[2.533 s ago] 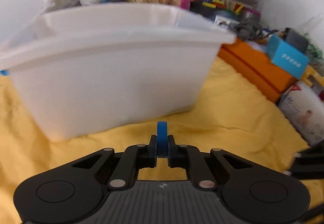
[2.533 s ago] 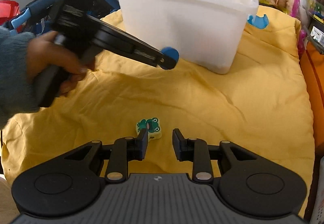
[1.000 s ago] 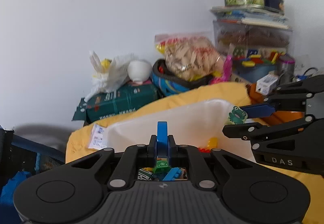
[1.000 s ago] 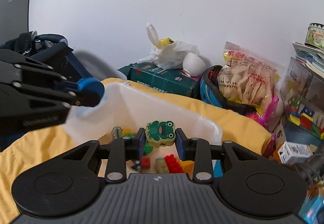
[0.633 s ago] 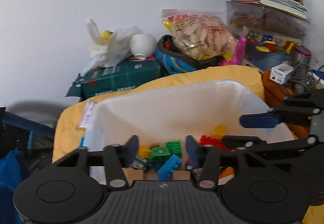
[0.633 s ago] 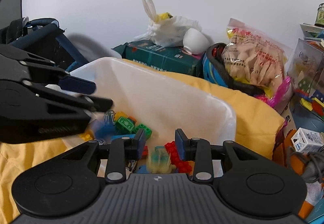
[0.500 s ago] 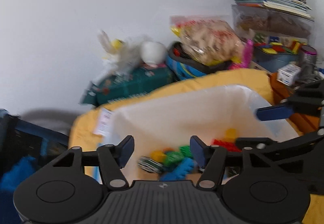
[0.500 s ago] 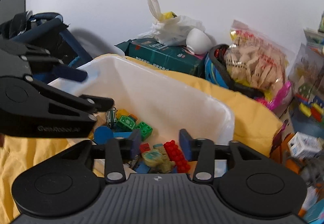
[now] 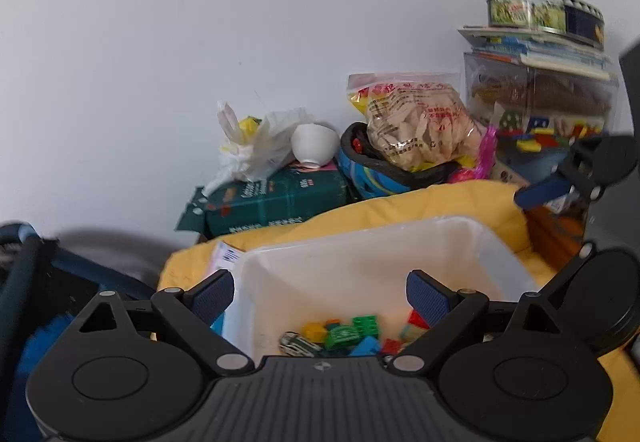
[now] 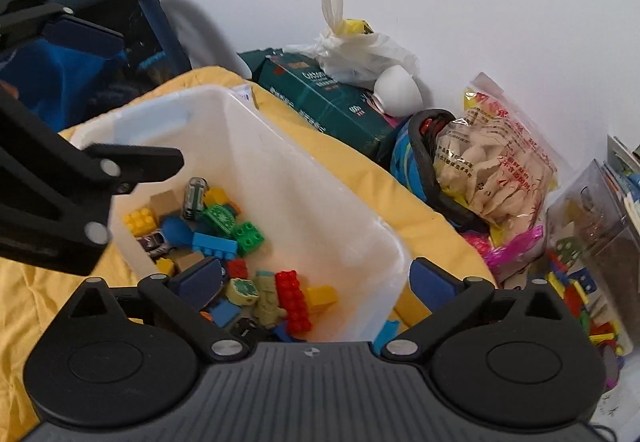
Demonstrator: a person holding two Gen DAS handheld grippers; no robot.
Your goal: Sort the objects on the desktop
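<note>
Both your grippers hang over the white translucent plastic bin (image 10: 280, 170) on the yellow cloth (image 10: 432, 226), left gripper (image 9: 320, 292) and right gripper (image 10: 316, 278) with jaws just spread wide and nothing between them, green frog-print block (image 10: 242, 289) and round blue disc (image 10: 178, 230) lying among the bricks inside.

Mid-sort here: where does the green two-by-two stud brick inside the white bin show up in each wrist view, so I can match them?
Left wrist: the green stud brick lies low centre, on the white bin floor, among other toys.
Right wrist: the green stud brick lies left of centre, beside a blue brick.
Shared landmark: the white bowl on the dark green box.
</note>
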